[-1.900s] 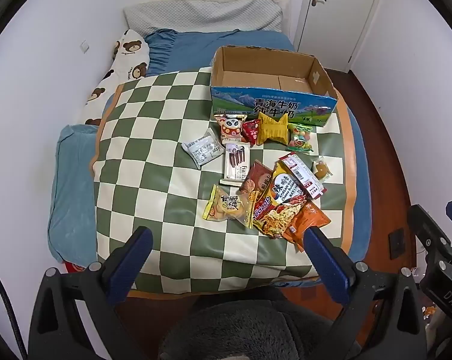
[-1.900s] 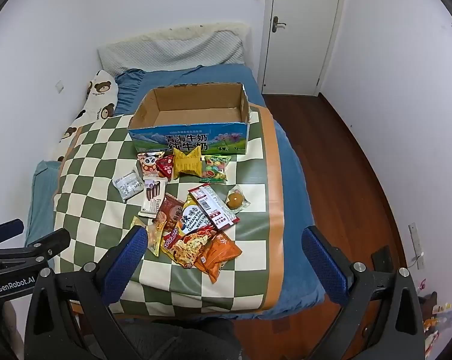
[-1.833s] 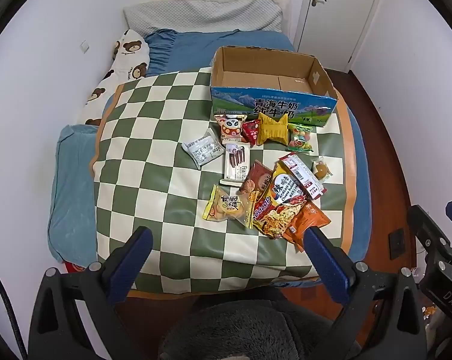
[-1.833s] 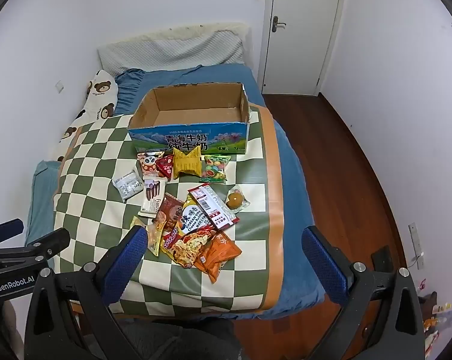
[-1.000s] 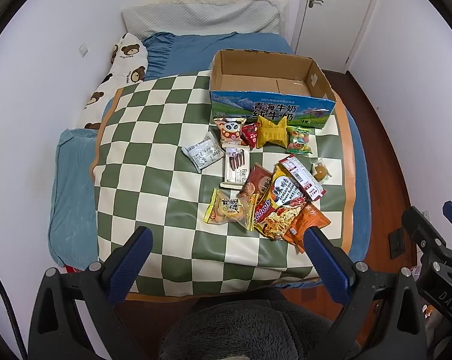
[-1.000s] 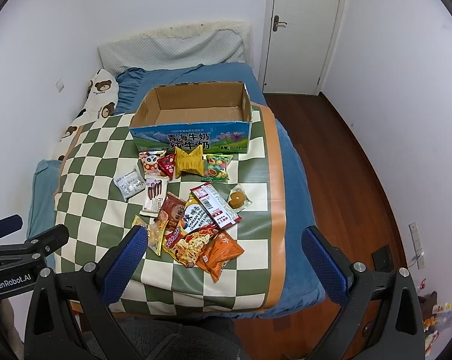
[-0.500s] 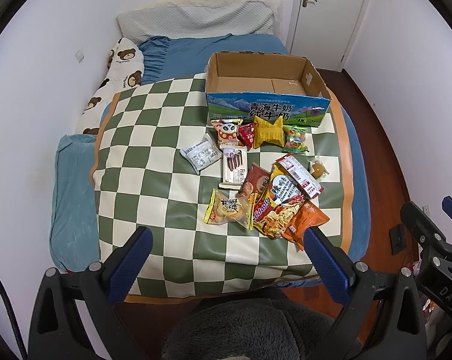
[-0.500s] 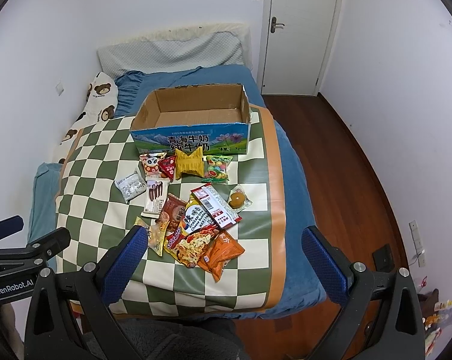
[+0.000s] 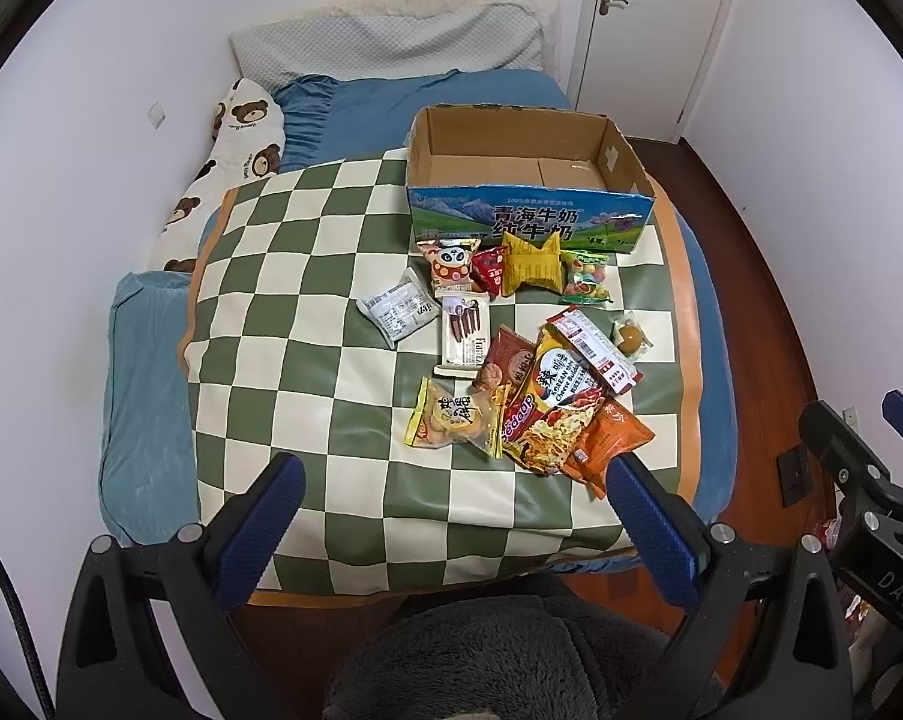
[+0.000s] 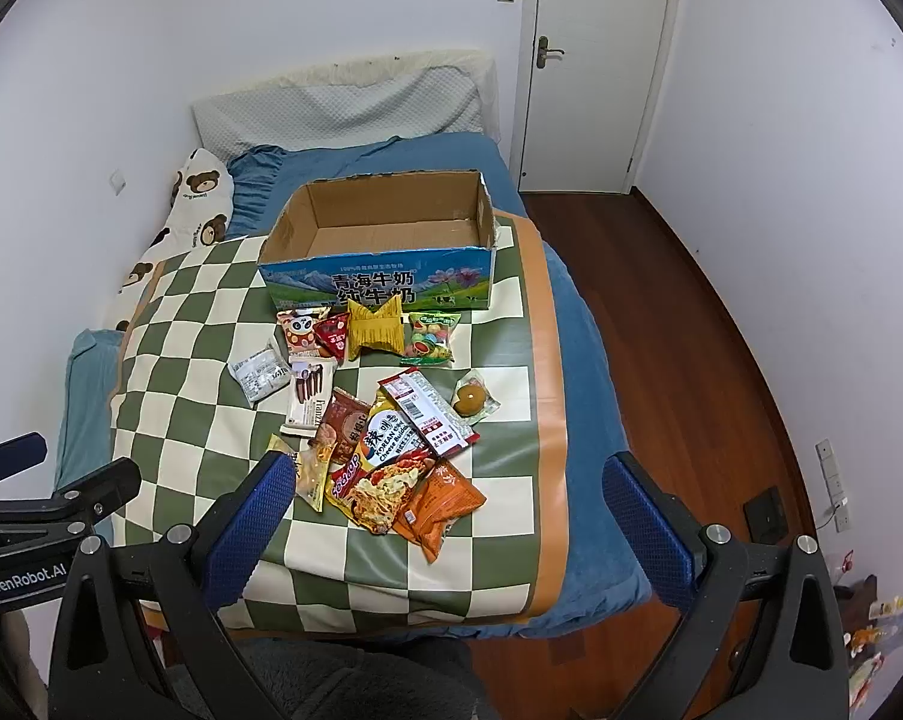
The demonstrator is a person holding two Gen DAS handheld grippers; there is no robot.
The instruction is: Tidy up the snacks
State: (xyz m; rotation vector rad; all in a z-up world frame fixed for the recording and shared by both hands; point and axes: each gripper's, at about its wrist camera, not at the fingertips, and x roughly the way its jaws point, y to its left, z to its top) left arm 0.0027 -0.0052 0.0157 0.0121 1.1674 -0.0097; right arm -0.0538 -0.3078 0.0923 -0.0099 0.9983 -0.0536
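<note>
Several snack packets lie on a green-and-cream checked mat (image 9: 283, 324) on a bed. An open, empty cardboard box (image 9: 529, 186) stands at the mat's far side; it also shows in the right wrist view (image 10: 385, 246). Near the front lie a Korean noodle packet (image 9: 556, 402), an orange packet (image 9: 607, 438) and a yellow biscuit bag (image 9: 451, 414). A yellow packet (image 10: 379, 330) lies in front of the box. My left gripper (image 9: 451, 528) and right gripper (image 10: 445, 522) are both open, empty, and held above the bed's near edge.
A bear-print pillow (image 9: 235, 150) and a grey pillow (image 9: 385, 48) lie at the bed's head. A white door (image 10: 595, 60) and wooden floor (image 10: 691, 348) are to the right. A grey fuzzy surface (image 9: 499, 654) is just below the grippers.
Both grippers have drifted slightly forward and up, so the bed and snacks sit a little lower in the views. Nothing on the mat has moved.
</note>
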